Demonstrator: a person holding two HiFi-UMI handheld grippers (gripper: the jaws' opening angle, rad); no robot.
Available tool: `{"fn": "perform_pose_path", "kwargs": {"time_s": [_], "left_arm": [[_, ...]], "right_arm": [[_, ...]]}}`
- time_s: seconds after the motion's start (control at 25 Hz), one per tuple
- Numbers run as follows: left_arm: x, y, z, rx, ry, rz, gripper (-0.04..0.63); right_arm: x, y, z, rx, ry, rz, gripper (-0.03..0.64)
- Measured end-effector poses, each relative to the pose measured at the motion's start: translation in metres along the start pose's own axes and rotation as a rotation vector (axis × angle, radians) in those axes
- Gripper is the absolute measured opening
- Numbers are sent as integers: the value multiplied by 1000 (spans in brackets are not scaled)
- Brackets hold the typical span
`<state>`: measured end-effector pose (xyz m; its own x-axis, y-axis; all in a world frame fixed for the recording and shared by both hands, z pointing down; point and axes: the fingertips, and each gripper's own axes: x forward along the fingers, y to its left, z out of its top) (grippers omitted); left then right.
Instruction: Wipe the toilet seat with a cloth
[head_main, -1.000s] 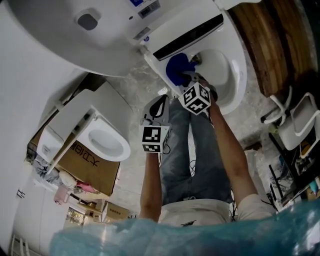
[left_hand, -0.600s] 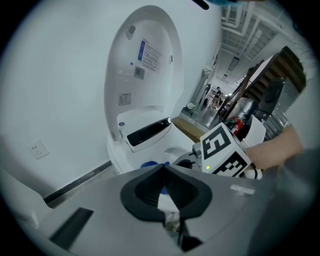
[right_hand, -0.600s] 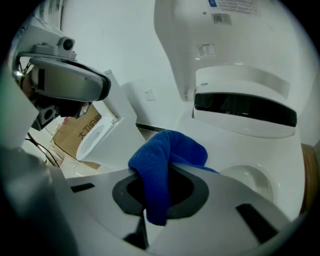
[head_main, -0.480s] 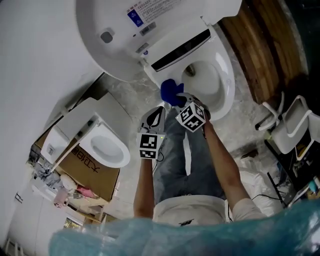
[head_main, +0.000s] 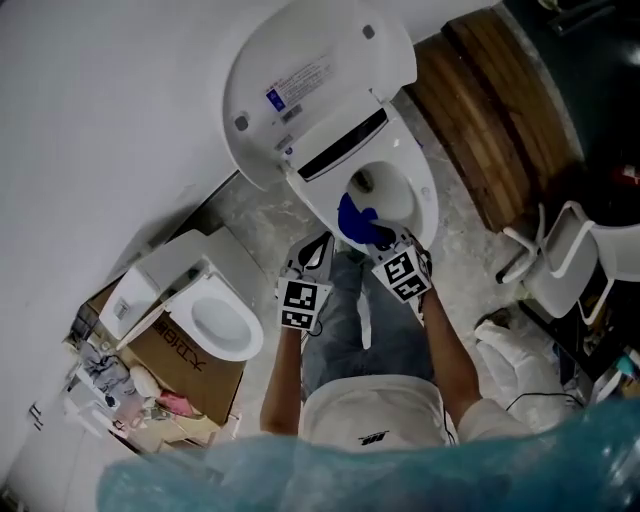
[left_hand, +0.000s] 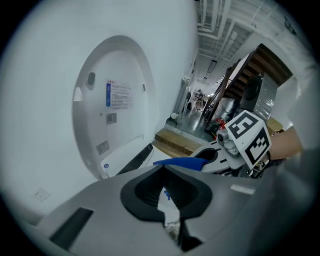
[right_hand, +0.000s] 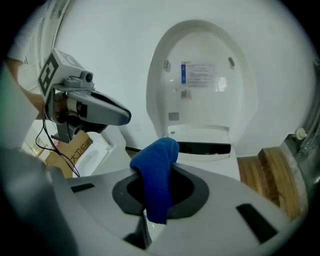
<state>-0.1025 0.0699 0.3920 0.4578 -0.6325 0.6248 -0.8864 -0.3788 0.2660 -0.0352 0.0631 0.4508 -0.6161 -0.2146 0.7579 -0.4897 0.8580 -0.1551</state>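
Note:
The white toilet has its lid (head_main: 300, 90) raised, and the seat ring (head_main: 428, 200) lies round the bowl. A blue cloth (head_main: 360, 218) rests over the near left part of that ring, with my right gripper (head_main: 378, 240) shut on it. In the right gripper view the cloth (right_hand: 157, 170) hangs folded from between the jaws, in front of the lid (right_hand: 202, 75). My left gripper (head_main: 318, 242) hovers just left of the toilet's front with its jaws shut on nothing. The left gripper view shows its jaws (left_hand: 164, 170) closed, with the cloth (left_hand: 182, 162) and right gripper (left_hand: 235, 145) beyond.
A second white toilet (head_main: 215, 320) sits on a cardboard box (head_main: 190, 365) at the left. Wooden steps (head_main: 490, 120) lie right of the toilet, and a white chair (head_main: 560, 270) stands further right. The person's legs (head_main: 370, 330) stand in front of the bowl.
The head view has drawn back, so the whole lid now shows. The right gripper has slid the cloth from near the hinge toward the front of the seat. The left gripper stayed alongside.

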Motion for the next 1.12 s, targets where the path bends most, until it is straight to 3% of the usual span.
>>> {"fn": "perform_pose_path", "kwargs": {"time_s": [0.24,0.48,0.76,1.12], "left_arm": [[-22,-40,78,92,-77,-60,11],[-50,-80,137,138,-153,-97,11],[-76,-115,172,200,-194,-164,11],[-94,-147,194,247,-218,-236,11]], "right_arm": [[-96,-22,58,57,-164,-133,26],[-189,-28,100,116,-313,-250,25],[-261,-23,118,145,-400,-368,26],[-301,-12,120,176,-443,-434,25]]}}
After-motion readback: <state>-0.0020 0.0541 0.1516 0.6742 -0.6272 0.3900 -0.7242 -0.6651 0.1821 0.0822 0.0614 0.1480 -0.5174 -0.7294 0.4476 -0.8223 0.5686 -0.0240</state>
